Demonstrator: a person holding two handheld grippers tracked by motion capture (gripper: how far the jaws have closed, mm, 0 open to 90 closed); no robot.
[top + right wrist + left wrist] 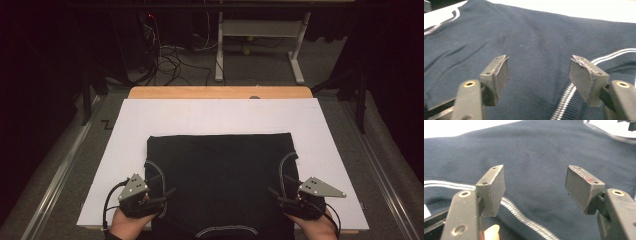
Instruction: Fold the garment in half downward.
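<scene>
We see the dark shirt seemingly half folded on the table, both left gripper and right gripper open and empty, more folds left.

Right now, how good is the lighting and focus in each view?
High view: dim, the room dark, the black garment nearly featureless on the white sheet. Left gripper view: the sheet blows out to glare, and the pads look soft. Right gripper view: the same glare along the top, the fabric evenly lit, showing navy.
</scene>
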